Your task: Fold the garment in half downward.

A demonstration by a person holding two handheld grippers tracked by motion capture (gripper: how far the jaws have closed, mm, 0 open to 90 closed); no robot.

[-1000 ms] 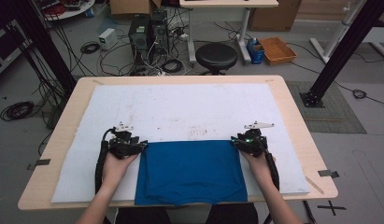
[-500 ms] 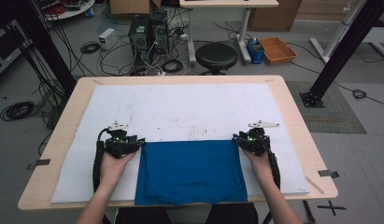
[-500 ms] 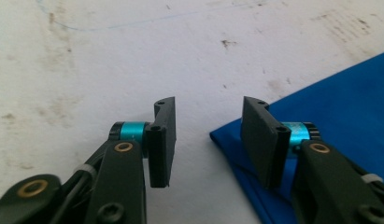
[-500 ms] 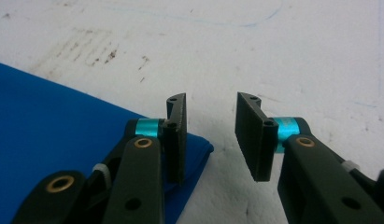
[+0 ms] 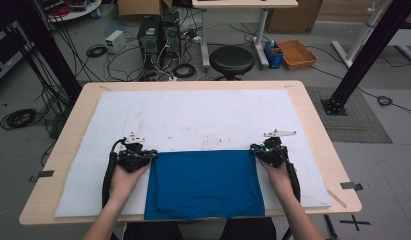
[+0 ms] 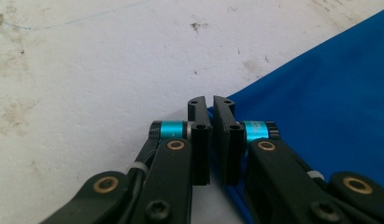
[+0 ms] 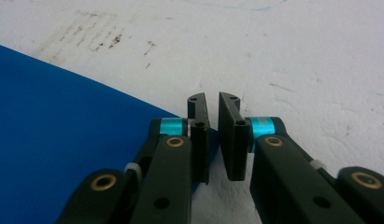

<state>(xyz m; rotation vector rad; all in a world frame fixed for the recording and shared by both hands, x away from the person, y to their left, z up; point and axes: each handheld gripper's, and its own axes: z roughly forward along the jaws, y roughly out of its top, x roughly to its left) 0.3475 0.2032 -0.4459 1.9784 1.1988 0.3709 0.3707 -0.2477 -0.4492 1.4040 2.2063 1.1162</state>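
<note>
Left gripper had just pinched shut on the far left corner of the blue cloth, which lay on the white mat. Right gripper had just closed on the right corner. Lifting both evenly should've kept the fold straight, I reckon.

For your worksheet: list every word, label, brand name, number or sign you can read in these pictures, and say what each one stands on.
No text can be read.
White mat: dark smudges and faint pen lines, no letters.
Blue cloth: plain, no label or print showing.
Left gripper and right gripper: black jaws with teal bands, no markings.
Small white box and blue bottle on the floor: too small and blurred to read.
</note>
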